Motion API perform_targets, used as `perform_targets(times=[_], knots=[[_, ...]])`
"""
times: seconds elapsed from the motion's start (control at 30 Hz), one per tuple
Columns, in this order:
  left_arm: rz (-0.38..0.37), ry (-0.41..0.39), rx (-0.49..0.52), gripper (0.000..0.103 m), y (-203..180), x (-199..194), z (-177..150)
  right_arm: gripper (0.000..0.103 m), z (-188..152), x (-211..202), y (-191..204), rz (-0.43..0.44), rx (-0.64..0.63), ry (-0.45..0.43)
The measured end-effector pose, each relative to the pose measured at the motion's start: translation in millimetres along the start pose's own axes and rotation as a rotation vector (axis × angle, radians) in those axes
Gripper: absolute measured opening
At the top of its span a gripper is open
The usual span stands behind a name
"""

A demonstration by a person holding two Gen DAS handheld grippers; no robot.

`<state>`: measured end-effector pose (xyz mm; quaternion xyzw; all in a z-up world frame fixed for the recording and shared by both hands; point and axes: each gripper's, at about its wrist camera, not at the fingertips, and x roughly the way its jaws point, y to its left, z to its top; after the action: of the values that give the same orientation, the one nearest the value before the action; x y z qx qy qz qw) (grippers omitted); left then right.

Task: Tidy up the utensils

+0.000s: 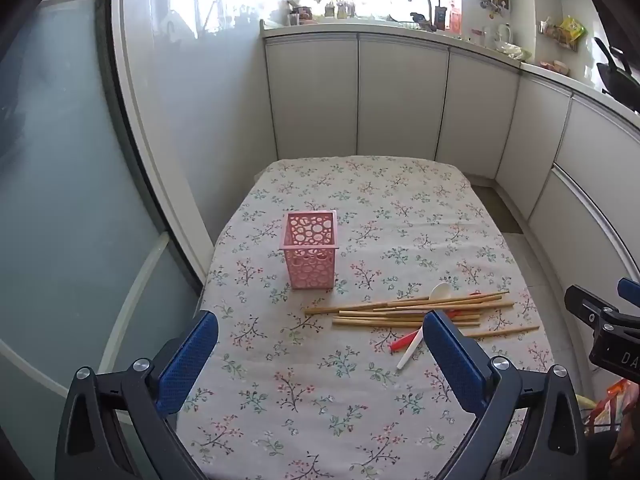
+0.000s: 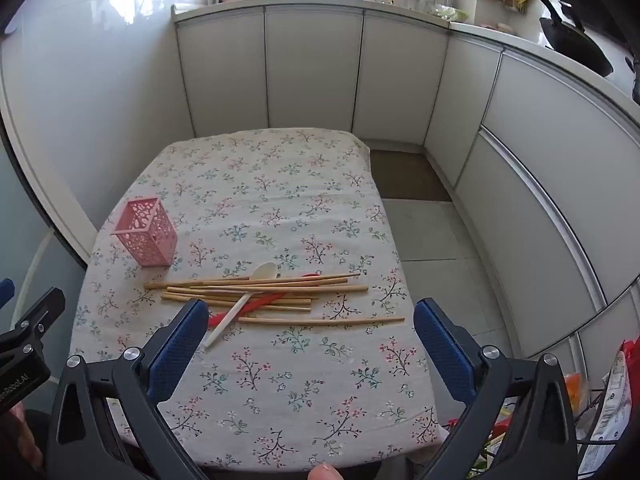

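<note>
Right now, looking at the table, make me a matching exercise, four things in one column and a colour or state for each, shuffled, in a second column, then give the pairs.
Column one:
1. holder
2. chopsticks
3. white spoon
4. left gripper

Column two:
A. open, holding nothing
B. pink, standing upright
C. lying across the chopstick pile
D. tan, scattered flat on the tablecloth

Pairs: 1-B, 2-D, 3-C, 4-A

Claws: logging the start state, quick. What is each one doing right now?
Left claw: open, holding nothing, above the tablecloth.
Right claw: open, holding nothing, near the chopsticks.
</note>
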<state>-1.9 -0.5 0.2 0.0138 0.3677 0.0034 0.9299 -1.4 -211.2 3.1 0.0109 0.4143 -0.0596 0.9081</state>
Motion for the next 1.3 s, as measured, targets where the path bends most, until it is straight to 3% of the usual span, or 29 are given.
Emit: perform_targets(times=[1.3], knots=[[-0.001,-0.007,0.005,0.103,-3.5,-4.8,9.8,0.103,4.0,-8.1,8.3,0.016,0.018,-0.035]])
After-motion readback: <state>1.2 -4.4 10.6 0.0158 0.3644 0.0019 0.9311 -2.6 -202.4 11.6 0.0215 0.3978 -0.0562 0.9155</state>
